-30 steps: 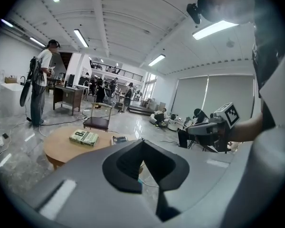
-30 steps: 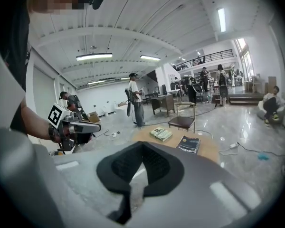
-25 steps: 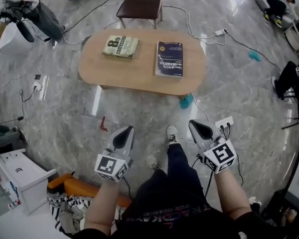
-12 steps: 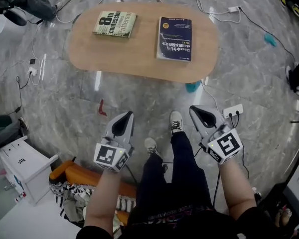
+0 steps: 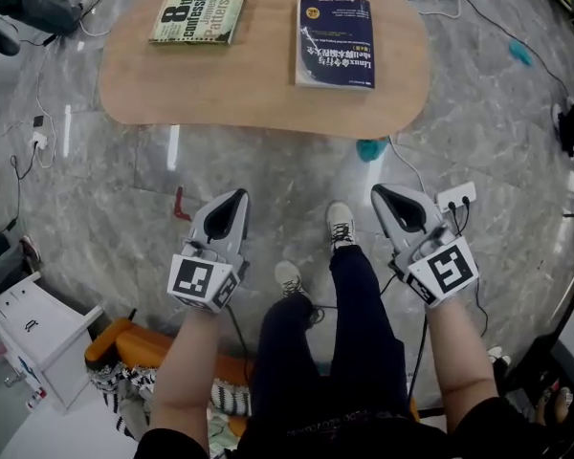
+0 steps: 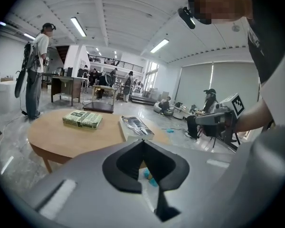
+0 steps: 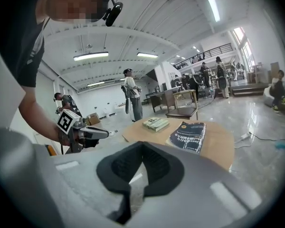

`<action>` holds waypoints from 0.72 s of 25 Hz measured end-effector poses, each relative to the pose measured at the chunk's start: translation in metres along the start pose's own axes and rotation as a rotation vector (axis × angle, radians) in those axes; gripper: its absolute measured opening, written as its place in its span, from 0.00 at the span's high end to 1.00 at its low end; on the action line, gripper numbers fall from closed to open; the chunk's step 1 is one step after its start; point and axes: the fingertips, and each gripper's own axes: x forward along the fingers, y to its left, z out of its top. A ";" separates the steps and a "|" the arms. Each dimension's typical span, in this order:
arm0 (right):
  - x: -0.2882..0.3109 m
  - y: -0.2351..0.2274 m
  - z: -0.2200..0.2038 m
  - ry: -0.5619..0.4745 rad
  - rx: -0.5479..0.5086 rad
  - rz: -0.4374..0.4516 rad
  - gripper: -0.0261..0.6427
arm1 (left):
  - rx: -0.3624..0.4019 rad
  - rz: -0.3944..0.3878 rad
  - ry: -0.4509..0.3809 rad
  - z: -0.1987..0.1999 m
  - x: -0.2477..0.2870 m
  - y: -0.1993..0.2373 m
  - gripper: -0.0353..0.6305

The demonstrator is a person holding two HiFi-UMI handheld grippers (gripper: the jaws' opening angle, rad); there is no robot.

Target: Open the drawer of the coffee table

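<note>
The coffee table has an oval wooden top; it lies at the top of the head view. A green book and a dark blue book lie on it. No drawer shows from any view. My left gripper and right gripper hover over the floor short of the table's near edge, both shut and empty. In the left gripper view the table stands ahead beyond the shut left gripper. The right gripper view shows the table past the shut right gripper.
The person's shoes stand between the grippers. A white power strip with cables lies right of the right gripper. A teal object sits by the table's edge. A white cabinet is at lower left. A chair and people stand beyond the table.
The table has grown larger and slid toward the top of the head view. Both grippers have sunk lower and come nearer the table, still shut.
</note>
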 end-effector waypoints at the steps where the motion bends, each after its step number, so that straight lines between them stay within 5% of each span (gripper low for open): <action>1: 0.004 -0.003 -0.009 -0.001 -0.004 -0.009 0.96 | -0.001 -0.006 -0.004 -0.010 0.006 0.004 0.94; 18: 0.070 -0.104 -0.180 -0.047 -0.071 -0.136 0.89 | 0.050 0.031 -0.115 -0.172 0.121 0.113 0.94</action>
